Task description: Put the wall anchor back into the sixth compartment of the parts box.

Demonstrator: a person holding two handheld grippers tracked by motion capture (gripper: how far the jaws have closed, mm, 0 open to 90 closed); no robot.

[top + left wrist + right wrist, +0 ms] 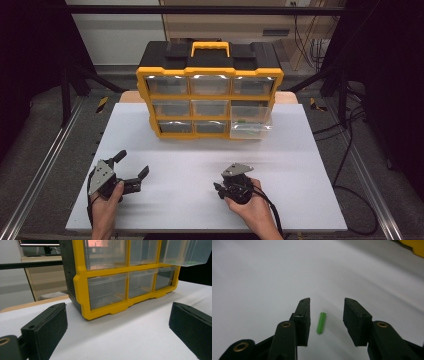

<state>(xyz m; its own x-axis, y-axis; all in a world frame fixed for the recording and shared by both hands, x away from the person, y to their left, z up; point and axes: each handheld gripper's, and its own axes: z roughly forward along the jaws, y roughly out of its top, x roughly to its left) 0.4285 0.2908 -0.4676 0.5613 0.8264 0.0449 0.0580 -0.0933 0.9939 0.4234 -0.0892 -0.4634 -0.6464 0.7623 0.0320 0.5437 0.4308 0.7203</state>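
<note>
Fingers of right gripper (325, 306) part open either side of green plug (321, 323) on table (262, 277) — not touching; left gripper (117, 322) wide open, empty.

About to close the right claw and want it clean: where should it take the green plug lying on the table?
Grip the green plug across its middle, on its two long sides, coming from above. It lies flat on the white table, lengthwise between the right claw pads, which stand apart from it either side.

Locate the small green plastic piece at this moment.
In the right gripper view, the green piece lies on the white table, between the open jaws of the right hand-held gripper, untouched.
</note>
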